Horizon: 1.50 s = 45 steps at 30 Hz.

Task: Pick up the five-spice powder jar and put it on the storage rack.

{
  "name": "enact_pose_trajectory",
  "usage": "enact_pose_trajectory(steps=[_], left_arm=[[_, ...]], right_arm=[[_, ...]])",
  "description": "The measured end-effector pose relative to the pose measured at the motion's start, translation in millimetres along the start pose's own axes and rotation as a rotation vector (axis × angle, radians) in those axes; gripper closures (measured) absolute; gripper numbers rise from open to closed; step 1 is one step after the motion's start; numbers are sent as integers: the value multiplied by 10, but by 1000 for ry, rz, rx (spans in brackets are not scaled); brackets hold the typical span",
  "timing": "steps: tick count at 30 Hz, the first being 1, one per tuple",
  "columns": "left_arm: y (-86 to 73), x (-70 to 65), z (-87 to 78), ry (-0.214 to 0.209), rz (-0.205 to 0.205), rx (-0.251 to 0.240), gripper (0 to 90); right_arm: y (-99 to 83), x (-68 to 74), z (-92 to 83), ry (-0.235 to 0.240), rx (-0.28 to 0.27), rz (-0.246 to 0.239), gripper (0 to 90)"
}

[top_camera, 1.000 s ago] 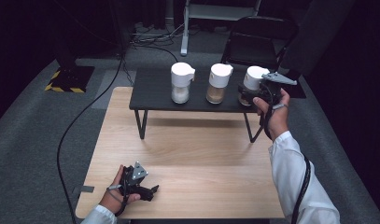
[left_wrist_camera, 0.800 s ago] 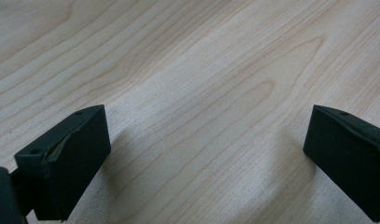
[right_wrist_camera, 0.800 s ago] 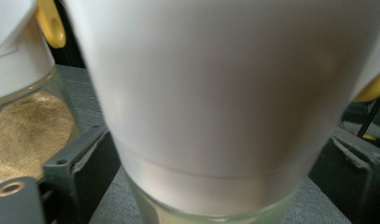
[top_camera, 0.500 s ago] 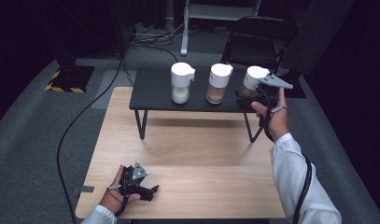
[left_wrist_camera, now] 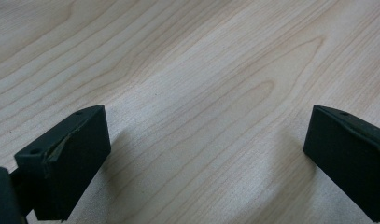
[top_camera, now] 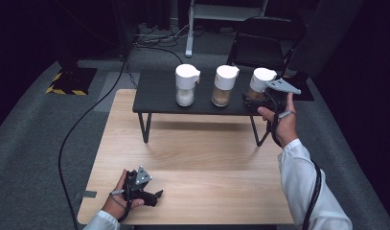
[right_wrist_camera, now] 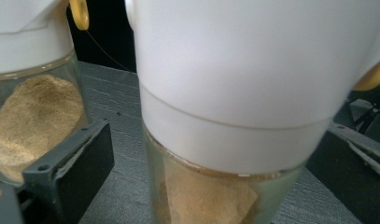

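Three white-lidded glass jars stand in a row on a low black table (top_camera: 156, 96): one with white powder (top_camera: 187, 86), a middle one with brown powder (top_camera: 223, 86) (right_wrist_camera: 29, 107), and a right-hand one (top_camera: 259, 80) (right_wrist_camera: 234, 93). My right gripper (top_camera: 252, 100) (right_wrist_camera: 211, 158) is level at the right-hand jar. Its jaws have just been opening and now stand wide on either side of the glass, with the pads clear of it. My left gripper (top_camera: 153, 196) (left_wrist_camera: 204, 154) rests open on the wooden table (top_camera: 207, 158) near its front left corner, with nothing between its fingers.
The black table stands across the far end of the wooden table. A black chair (top_camera: 267, 43) is behind it, and a cable (top_camera: 82, 124) runs over the grey floor at the left. Bare wood lies between the two hands.
The right gripper's jaws have spread apart and let go of the right-hand jar, which stays standing in place. The left hand and gripper have not moved.
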<state>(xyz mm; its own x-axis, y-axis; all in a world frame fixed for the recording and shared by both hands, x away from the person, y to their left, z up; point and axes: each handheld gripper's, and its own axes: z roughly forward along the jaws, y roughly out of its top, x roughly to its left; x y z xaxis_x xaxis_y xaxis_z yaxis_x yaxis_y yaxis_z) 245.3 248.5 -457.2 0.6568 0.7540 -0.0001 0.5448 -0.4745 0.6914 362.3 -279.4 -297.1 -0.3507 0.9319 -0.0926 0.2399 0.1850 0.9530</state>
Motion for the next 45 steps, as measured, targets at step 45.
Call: enact_pose_trajectory(steps=[45], left_arm=[[-1,-2,0,0,-1,0,5]], right_arm=[[-590,211,-567,-28,-77,-206,9]])
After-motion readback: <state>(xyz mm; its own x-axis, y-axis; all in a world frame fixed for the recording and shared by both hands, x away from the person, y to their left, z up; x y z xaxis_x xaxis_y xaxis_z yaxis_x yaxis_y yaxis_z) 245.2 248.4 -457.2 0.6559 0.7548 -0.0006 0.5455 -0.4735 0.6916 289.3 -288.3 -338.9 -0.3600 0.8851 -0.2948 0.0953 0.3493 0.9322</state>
